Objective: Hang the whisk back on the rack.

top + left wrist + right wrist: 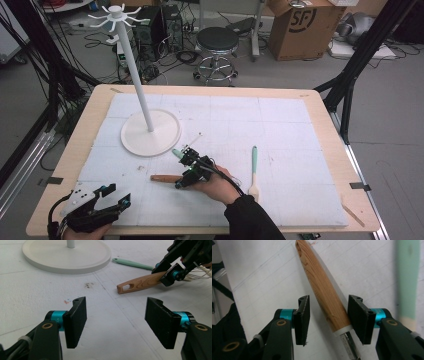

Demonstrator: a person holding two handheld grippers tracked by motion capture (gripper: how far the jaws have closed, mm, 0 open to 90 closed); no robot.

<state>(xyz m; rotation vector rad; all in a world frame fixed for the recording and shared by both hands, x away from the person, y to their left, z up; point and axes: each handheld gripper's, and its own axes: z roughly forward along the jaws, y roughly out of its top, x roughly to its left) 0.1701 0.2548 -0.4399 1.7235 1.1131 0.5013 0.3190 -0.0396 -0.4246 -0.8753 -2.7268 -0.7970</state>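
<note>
A wooden-handled tool (165,178) lies on the white mat, left of centre near the front. My right gripper (181,179) is lowered over it. In the right gripper view the handle (324,295) runs between the two pads; the right pad is against it and a gap shows at the left pad, so my right gripper (328,320) is open. A metal shank (348,345) leaves the handle's pale end. In the left gripper view the handle (140,283) and the right gripper (165,273) show at upper right. My left gripper (120,195) rests at the front left corner, and its jaws (116,322) stand apart and empty.
A white hook stand has its round base (150,131) on the mat's back left, also seen as the base (65,255). A green-handled spatula (254,165) lies to the right. Another green handle (176,152) lies just beyond the right gripper. The table's wooden rim (65,165) frames the mat.
</note>
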